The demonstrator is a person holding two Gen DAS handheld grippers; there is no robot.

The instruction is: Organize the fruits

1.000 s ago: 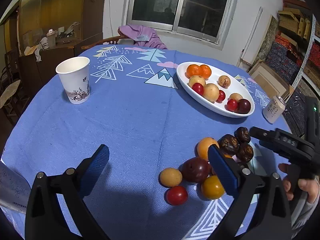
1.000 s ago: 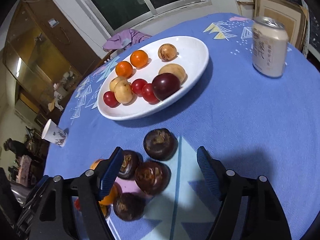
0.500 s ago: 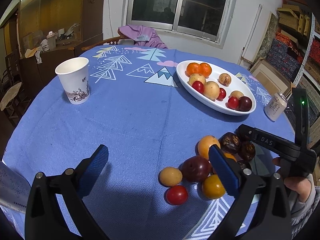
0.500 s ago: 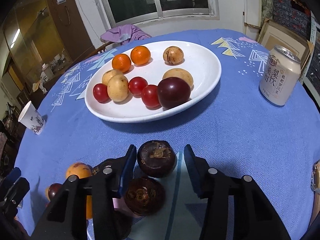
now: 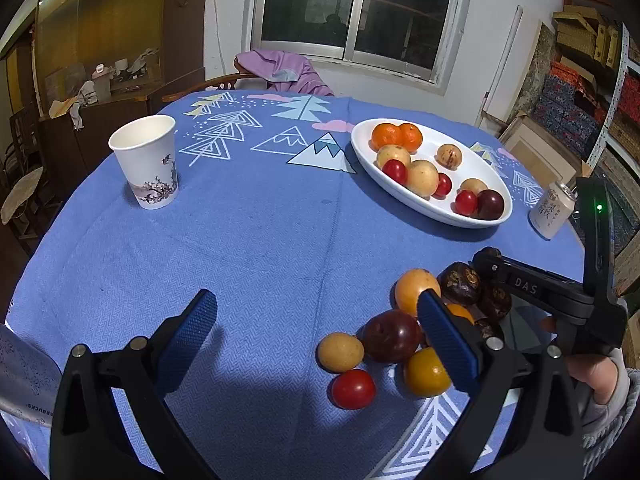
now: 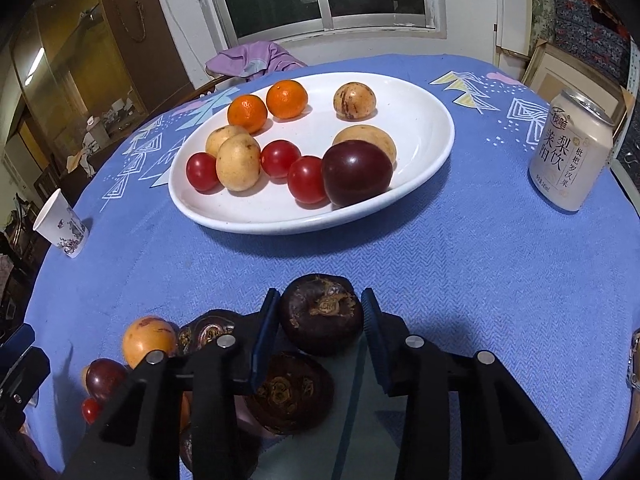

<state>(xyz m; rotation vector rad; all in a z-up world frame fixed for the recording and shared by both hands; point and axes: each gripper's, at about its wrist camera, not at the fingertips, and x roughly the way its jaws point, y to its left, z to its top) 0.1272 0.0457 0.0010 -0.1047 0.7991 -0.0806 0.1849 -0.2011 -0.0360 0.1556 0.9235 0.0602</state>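
One blue-clothed surface (image 6: 480,264) fills both views. We see the white plate (image 6: 424,120) in the upper middle of the right wrist frame, loaded with fruit. Our right claw (image 6: 322,312), low in the centre, has just been closing and now grips a dark brown fruit (image 6: 320,316), both pads against its sides. Our left claw (image 5: 316,332) stands wide apart, holding nothing; the loose fruit pile (image 5: 390,336) sits lower right in its view.

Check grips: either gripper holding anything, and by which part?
Right gripper has just closed its fingers on the sides of a dark brown fruit, still on the tablecloth. Left gripper is open, holding nothing.
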